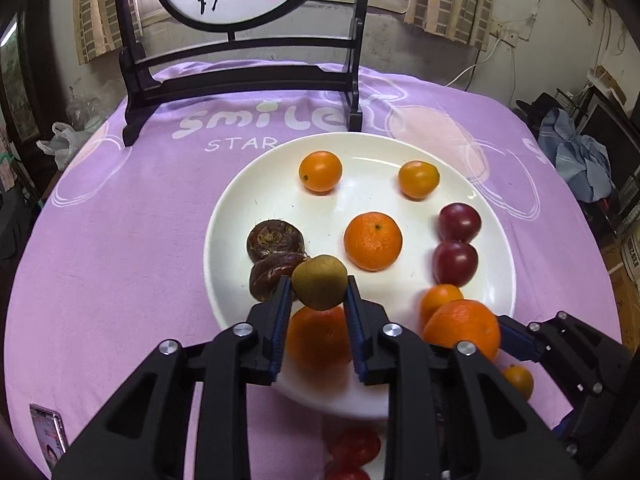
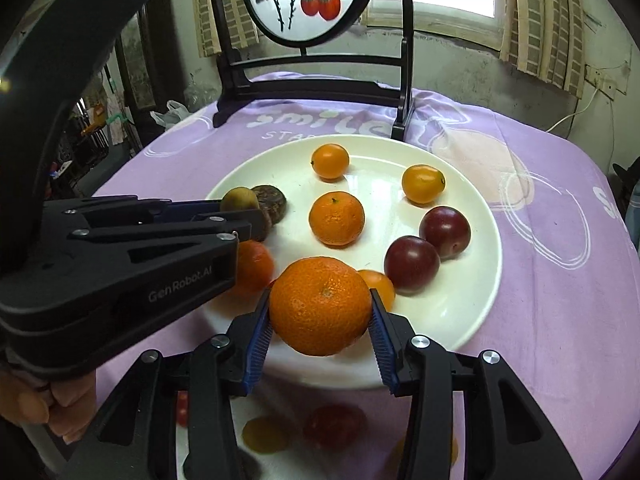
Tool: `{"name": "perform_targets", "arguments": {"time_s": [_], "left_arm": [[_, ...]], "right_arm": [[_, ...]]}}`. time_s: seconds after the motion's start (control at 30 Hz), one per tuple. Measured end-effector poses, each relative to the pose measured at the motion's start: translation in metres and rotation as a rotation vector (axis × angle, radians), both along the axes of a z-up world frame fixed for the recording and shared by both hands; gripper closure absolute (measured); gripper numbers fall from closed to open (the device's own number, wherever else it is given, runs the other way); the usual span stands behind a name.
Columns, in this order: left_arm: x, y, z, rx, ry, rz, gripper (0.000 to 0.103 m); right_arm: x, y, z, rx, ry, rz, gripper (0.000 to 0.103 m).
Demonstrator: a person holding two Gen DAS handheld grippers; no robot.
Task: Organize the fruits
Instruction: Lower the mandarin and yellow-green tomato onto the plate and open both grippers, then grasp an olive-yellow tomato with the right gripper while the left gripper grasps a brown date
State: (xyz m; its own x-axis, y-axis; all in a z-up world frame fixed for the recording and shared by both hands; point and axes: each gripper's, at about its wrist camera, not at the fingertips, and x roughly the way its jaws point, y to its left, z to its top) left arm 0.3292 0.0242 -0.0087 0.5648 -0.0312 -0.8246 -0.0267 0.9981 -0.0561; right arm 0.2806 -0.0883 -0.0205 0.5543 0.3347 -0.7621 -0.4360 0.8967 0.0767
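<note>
A white plate (image 1: 240, 216) (image 2: 476, 280) on the purple cloth holds two small orange fruits (image 1: 320, 171) (image 1: 418, 179), a tangerine (image 1: 373, 241), two dark red plums (image 1: 459, 222) (image 1: 456, 263) and two brown water chestnuts (image 1: 274, 240). My left gripper (image 1: 318, 294) is shut on a green-brown kiwi (image 1: 319, 282) above the plate's near left part. My right gripper (image 2: 320, 320) is shut on a large tangerine (image 2: 320, 306) above the plate's near edge; it also shows in the left wrist view (image 1: 462, 330).
A dark wooden stand with a round painted screen (image 1: 240, 80) stands at the back of the table. More fruit lies near the front edge: red ones (image 1: 352, 446), a small orange one (image 1: 519, 380). A phone (image 1: 48, 436) lies front left.
</note>
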Motion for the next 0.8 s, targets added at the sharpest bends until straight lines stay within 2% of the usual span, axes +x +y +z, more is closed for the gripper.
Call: {"name": "perform_targets", "arguments": {"time_s": [0.03,0.1,0.2,0.3,0.43,0.63,0.8], "left_arm": [[0.001,0.000,0.000,0.004,-0.004,0.013,0.055],[-0.007,-0.002,0.005,0.046,-0.050,0.027,0.052],[-0.021,-0.005,0.008,0.070,-0.068,0.014,0.043],[-0.037,-0.001,0.005,0.046,-0.038,0.022,0.042],[-0.065,-0.002,0.004,0.028,-0.037,0.007,0.042],[-0.112,-0.014,0.003,0.023,-0.046,-0.031,0.037],[-0.145,-0.028,-0.012,-0.015,0.003,-0.051,0.036]], "right_arm": [[-0.001,-0.001,0.000,0.006,-0.005,-0.004,0.049],[-0.007,-0.006,0.003,0.026,-0.023,-0.014,0.049],[-0.021,-0.017,0.009,0.030,-0.058,-0.023,0.046],[-0.037,-0.038,0.016,0.060,-0.063,-0.045,0.045],[-0.057,-0.064,0.018,0.077,-0.058,-0.079,0.042],[-0.088,-0.090,0.009,0.089,-0.026,-0.116,0.042],[-0.114,-0.100,-0.004,0.094,0.003,-0.125,0.042]]}}
